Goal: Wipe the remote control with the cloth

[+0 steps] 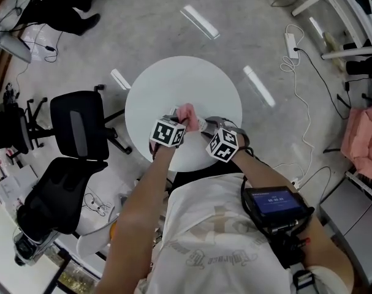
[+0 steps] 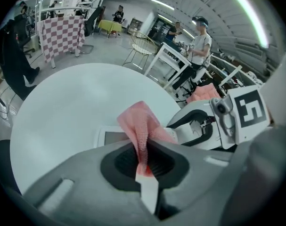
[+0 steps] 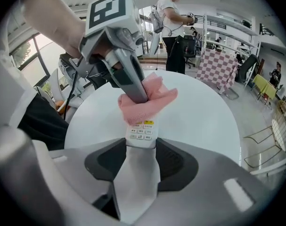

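The remote control [image 3: 142, 131] — it looks rigid, light and slick, best held across its narrow sides — hangs over the white table [image 1: 173, 84], clamped by its near end in our right gripper [image 3: 141, 147]. Our left gripper [image 2: 143, 157], pinched on the soft pink cloth [image 2: 140, 126], lays it over the far end, both grippers angled steeply down.
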A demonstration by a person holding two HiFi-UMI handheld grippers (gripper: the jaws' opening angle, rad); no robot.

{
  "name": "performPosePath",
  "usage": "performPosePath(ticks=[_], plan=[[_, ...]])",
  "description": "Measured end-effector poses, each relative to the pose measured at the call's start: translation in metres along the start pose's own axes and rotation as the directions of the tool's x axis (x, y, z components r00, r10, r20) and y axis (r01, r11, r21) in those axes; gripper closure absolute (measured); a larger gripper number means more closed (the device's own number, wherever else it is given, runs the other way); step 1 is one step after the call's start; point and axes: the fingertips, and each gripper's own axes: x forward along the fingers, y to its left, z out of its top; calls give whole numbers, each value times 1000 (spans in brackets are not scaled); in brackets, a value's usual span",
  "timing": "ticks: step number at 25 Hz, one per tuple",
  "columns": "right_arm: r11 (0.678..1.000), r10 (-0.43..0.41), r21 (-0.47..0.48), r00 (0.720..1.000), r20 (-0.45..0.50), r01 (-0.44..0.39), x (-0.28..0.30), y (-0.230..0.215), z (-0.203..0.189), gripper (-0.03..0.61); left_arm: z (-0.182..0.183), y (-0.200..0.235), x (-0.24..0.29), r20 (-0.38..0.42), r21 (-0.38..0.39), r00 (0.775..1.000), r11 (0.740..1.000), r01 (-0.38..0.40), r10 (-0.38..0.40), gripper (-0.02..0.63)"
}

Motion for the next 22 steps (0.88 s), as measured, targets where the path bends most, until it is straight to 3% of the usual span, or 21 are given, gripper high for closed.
performPosePath(ticks=[5,13,19,22], plan=[[1000,14,-13,1000,-11,-14,-13,-28,-23,371,17,16,8,-21,-68,998,996,-62,61,595],[999,31,-13,999,-18,-31,-17,-27,-30,371,-3,71,-12,-73,-134,989,981,-137,128,595],[999,42,-29,999,-26,-42,-17,-28,-31,371,22,44,-6,5,-39,998,997,-63,64,595],[998,47,-34,999,-20,-48,-17,-27,-31,371,31,9,8,1,-3,999,999,40,-40,595]])
